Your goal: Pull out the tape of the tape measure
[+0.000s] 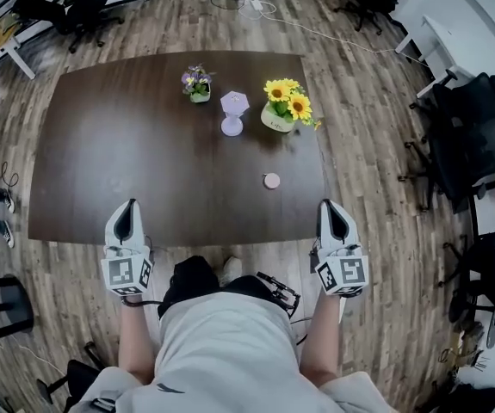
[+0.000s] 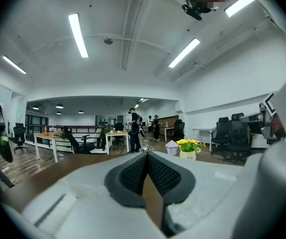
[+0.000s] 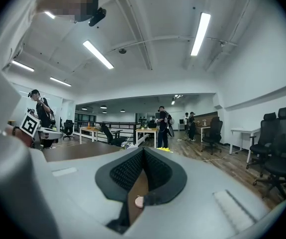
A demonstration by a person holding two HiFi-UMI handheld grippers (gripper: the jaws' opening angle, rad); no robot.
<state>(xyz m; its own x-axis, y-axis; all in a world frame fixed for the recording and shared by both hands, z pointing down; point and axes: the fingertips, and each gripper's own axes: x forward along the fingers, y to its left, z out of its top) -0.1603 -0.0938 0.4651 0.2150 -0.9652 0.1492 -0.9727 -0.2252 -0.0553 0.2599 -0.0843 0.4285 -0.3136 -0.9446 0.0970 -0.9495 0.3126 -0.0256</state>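
The tape measure (image 1: 271, 180) is a small round pink case lying on the dark brown table (image 1: 135, 153), right of the middle and towards the near edge. Through the gap under the right jaws it shows as a small pink disc (image 3: 139, 201). No tape is drawn out of it. My left gripper (image 1: 129, 205) hovers at the table's near edge on the left, jaws shut on nothing. My right gripper (image 1: 330, 205) is held at the near right corner, a little nearer and to the right of the tape measure, also shut and holding nothing.
At the far side of the table stand a pot of sunflowers (image 1: 281, 108), a lilac stemmed object (image 1: 233, 113) and a small pot of purple flowers (image 1: 197, 84). Black office chairs (image 1: 471, 136) stand to the right. People stand far off in the room (image 3: 162, 128).
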